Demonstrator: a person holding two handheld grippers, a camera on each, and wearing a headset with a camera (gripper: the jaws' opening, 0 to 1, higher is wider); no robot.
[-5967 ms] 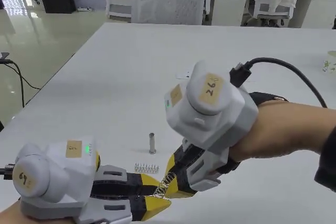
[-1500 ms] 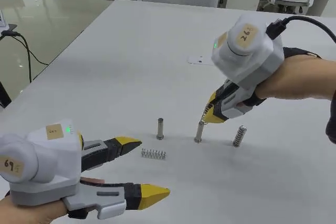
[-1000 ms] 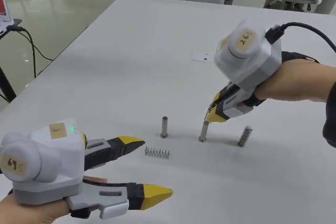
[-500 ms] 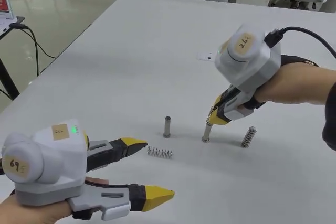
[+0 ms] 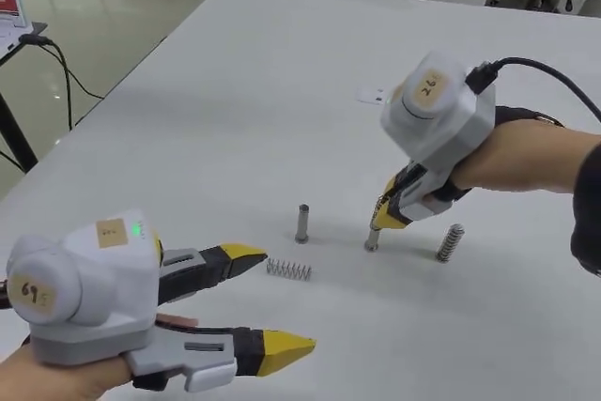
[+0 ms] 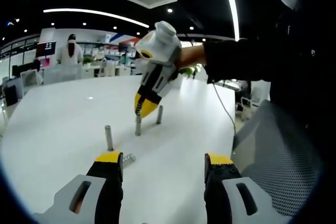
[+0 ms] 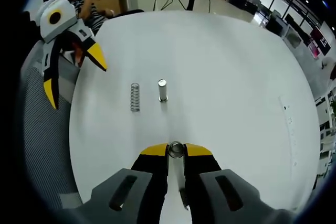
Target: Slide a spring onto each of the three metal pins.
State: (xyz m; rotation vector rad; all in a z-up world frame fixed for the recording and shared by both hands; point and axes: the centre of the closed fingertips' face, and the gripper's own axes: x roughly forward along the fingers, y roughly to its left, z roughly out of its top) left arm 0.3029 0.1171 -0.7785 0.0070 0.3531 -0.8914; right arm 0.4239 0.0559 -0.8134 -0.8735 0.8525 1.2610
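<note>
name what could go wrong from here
The right gripper is shut on a spring at the top of the middle pin; if it goes down tilted, the coil may snag or tip the pin. The loose spring lies near the bare pin, so the open left gripper reaching for it could knock that pin or roll the spring away.

White housings with tan labels, black jaws, yellow tips: the left gripper [image 5: 286, 300], lower left, has a green light [image 5: 138, 229]; the right gripper [image 5: 383, 221] has a black cable [image 5: 535, 68]; a dark sleeve [image 5: 590, 213] sits at the right edge.
</note>
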